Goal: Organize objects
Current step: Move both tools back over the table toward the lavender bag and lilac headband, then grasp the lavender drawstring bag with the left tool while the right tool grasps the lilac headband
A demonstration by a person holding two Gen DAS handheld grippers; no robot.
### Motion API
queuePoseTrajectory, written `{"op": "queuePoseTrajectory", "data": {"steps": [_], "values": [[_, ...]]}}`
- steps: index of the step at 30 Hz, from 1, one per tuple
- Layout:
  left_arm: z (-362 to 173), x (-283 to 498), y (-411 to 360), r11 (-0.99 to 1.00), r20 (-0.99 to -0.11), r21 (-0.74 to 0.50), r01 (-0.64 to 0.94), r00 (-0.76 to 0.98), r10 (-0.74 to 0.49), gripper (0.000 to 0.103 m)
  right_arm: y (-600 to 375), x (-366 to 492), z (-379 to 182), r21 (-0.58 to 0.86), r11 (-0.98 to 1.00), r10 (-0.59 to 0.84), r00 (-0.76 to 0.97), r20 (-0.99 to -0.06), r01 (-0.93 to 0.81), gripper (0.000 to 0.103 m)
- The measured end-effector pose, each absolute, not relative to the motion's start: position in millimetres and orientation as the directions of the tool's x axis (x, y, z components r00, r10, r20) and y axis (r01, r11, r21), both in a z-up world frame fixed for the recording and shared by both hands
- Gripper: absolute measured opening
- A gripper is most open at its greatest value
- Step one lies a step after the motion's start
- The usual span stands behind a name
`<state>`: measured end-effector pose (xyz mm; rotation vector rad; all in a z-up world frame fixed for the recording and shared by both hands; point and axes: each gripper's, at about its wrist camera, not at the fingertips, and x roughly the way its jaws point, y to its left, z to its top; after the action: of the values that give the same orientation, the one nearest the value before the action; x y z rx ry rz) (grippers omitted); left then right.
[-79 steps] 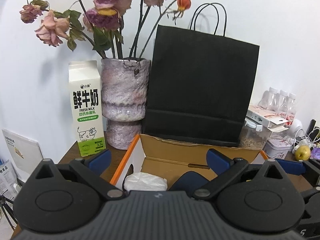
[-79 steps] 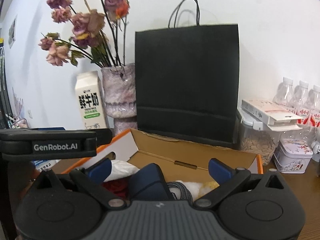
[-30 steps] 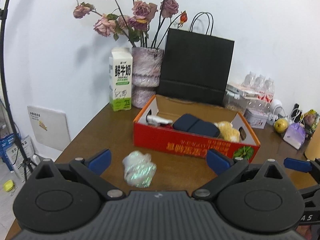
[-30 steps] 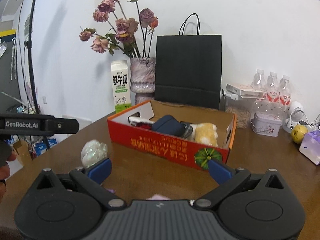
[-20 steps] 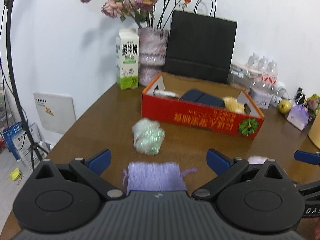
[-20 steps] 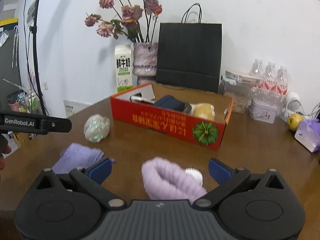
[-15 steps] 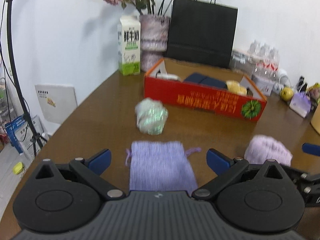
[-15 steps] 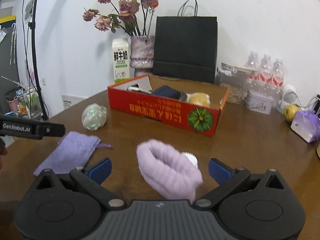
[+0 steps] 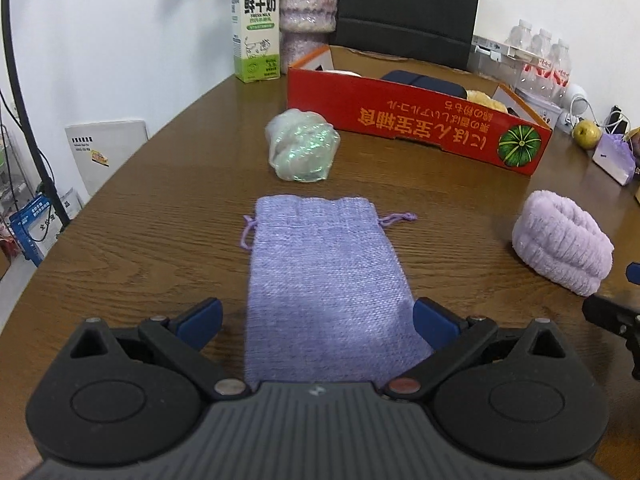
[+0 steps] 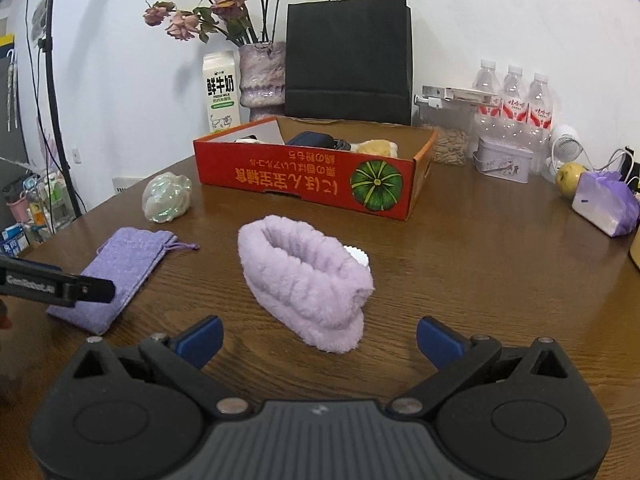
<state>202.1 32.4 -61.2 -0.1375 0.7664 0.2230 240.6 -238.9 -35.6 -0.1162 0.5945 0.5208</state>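
Your left gripper, wide open and empty, straddles the lilac drawstring pouch; your right gripper, equally spread, faces the fluffy headband.

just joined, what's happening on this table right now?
A person is tidying loose items into the red cardboard box. The left hand-held gripper is open, lined up over the flat purple drawstring pouch. The right hand-held gripper is open, facing the fluffy purple headband, not touching it. A shiny wrapped bundle sits on the wooden table beside the box. Nothing is gripped.
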Motion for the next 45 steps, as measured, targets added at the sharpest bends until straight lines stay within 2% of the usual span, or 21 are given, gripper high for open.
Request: {"op": "queuePoseTrajectory", "data": {"steps": [7, 9, 10, 11, 13, 21, 30, 36, 41, 45], "values": [[-71, 216, 21, 0.967, -0.688, 0.007, -0.256, 0.701, 0.190, 0.103, -233, 245, -44, 0.038, 0.863, 0.431, 0.697, -0.573, -0.503, 0.103], [-71, 214, 20, 0.969, -0.676, 0.008, -0.248, 0.712, 0.188, 0.096, -233, 246, -45, 0.039, 0.865, 0.427, 0.694, -0.580, -0.500, 0.103], [-70, 211, 19, 0.971, -0.664, 0.007, -0.240, 0.725, 0.183, 0.075, -233, 247, -45, 0.043, 0.866, 0.428, 0.693, -0.580, -0.498, 0.103], [-67, 206, 19, 0.971, -0.650, 0.006, -0.237, 0.737, 0.184, 0.042, -234, 247, -45, 0.045, 0.867, 0.427, 0.694, -0.580, -0.497, 0.103], [-64, 199, 23, 0.974, -0.647, -0.023, -0.227, 0.746, 0.159, 0.023, -234, 247, -45, 0.046, 0.868, 0.426, 0.694, -0.580, -0.494, 0.103], [-65, 186, 31, 0.982, -0.633, -0.021, -0.190, 0.763, 0.134, 0.021, -222, 254, -41, 0.010, 0.863, 0.421, 0.709, -0.565, -0.505, 0.103], [-68, 182, 35, 0.983, -0.611, -0.020, -0.182, 0.781, 0.132, 0.024, -190, 284, -41, -0.013, 0.860, 0.411, 0.707, -0.576, -0.510, 0.103], [-69, 180, 34, 0.984, -0.601, -0.018, -0.177, 0.789, 0.131, 0.025, -182, 277, -43, -0.053, 0.856, 0.399, 0.722, -0.565, -0.514, 0.087], [-70, 179, 33, 0.984, -0.596, -0.015, -0.178, 0.792, 0.134, 0.025, -180, 271, -42, -0.073, 0.852, 0.393, 0.725, -0.565, -0.518, 0.067], [-70, 179, 33, 0.984, -0.596, -0.013, -0.178, 0.792, 0.135, 0.025, -178, 261, -40, -0.092, 0.838, 0.409, 0.731, -0.546, -0.537, 0.056]]}}
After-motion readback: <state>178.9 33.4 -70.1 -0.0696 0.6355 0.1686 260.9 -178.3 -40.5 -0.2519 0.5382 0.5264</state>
